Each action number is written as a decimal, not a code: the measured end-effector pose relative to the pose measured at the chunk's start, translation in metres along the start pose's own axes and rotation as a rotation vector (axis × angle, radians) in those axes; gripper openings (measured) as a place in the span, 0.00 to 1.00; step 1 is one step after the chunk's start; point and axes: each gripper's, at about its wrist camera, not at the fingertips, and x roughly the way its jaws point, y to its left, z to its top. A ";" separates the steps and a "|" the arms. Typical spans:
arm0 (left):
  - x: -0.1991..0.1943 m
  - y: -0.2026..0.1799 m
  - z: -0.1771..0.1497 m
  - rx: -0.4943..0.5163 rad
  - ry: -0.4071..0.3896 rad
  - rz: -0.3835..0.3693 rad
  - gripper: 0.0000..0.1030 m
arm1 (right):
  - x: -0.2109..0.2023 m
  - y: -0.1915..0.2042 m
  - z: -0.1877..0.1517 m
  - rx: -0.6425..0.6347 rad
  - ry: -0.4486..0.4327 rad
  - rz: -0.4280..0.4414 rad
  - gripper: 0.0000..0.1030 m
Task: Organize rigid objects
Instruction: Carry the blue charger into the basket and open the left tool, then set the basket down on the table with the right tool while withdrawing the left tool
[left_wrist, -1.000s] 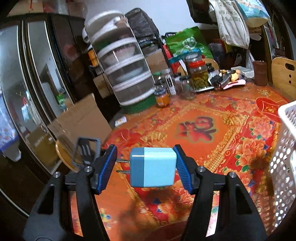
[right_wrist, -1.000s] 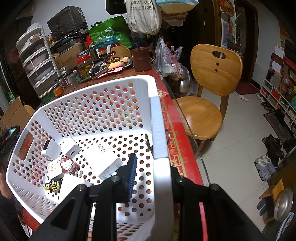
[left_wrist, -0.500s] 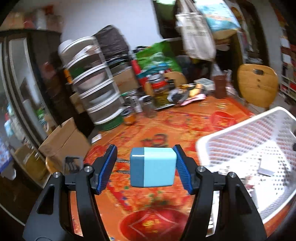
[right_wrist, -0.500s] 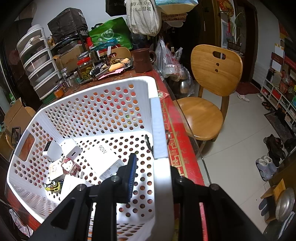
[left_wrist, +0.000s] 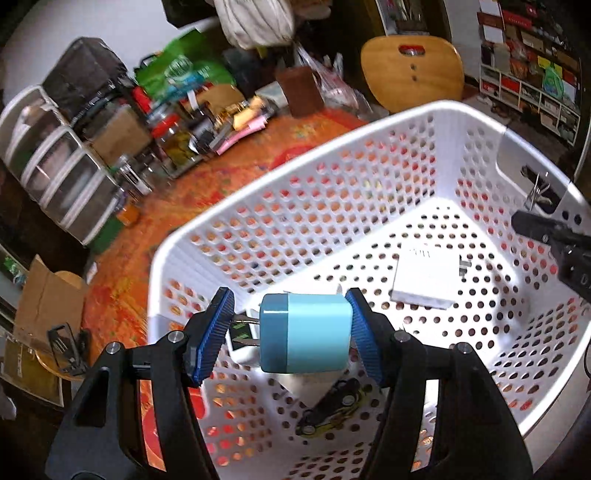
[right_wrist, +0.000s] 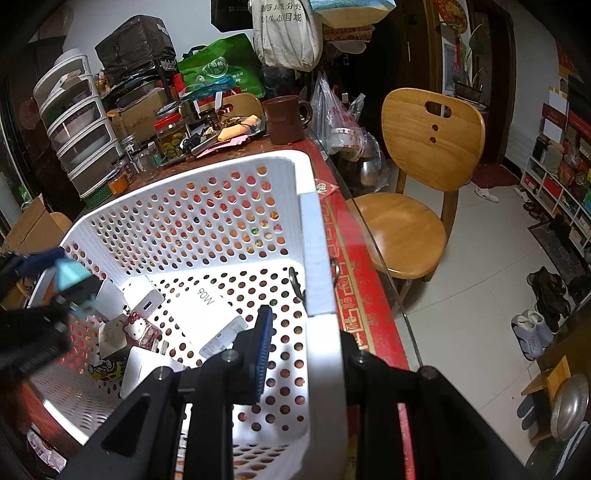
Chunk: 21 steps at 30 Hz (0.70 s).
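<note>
Since a second ago my left gripper (left_wrist: 290, 341) has swung from over the patterned tablecloth (left_wrist: 192, 206) to above the white basket (left_wrist: 369, 147), carrying the blue charger (left_wrist: 304, 334) with it; my right gripper (right_wrist: 306, 354) has stayed where it was on the basket's rim.

At the far left of my left-hand view, stacked clear drawers (left_wrist: 55, 158) stand at the table's edge, with jars (left_wrist: 173, 140) and clutter just to their right. Nearer, my left fingers (left_wrist: 214, 343) pinch the blue charger between their blue pads, its darker end and metal prongs pointing left. The charger hangs over the near left part of the basket, not touching the floor of it. Beneath and just right of it lies a small toy car (left_wrist: 332, 410) on the basket bottom, and further right a flat white power adapter (left_wrist: 424, 277).

In my right-hand view, the same charger (right_wrist: 72, 282) shows at the left edge, above a cluster of white plugs (right_wrist: 142, 295) and a pink cartoon-printed item (right_wrist: 138, 328). To their right lies the white adapter marked 90W (right_wrist: 207, 314). My right fingers (right_wrist: 262, 350) are closed on the basket's near right wall (right_wrist: 317, 332), one inside, one outside. Beyond the table's right edge stands a wooden chair (right_wrist: 417, 177).
</note>
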 end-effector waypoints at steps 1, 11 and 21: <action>0.002 0.000 0.000 -0.005 0.011 -0.007 0.58 | 0.000 0.000 0.000 -0.001 0.000 0.000 0.23; -0.018 0.019 -0.008 -0.016 -0.089 0.052 0.99 | -0.001 0.002 0.000 -0.001 -0.002 -0.002 0.23; -0.044 0.035 -0.022 -0.043 -0.136 0.015 0.99 | 0.001 0.001 0.002 0.002 0.001 0.002 0.51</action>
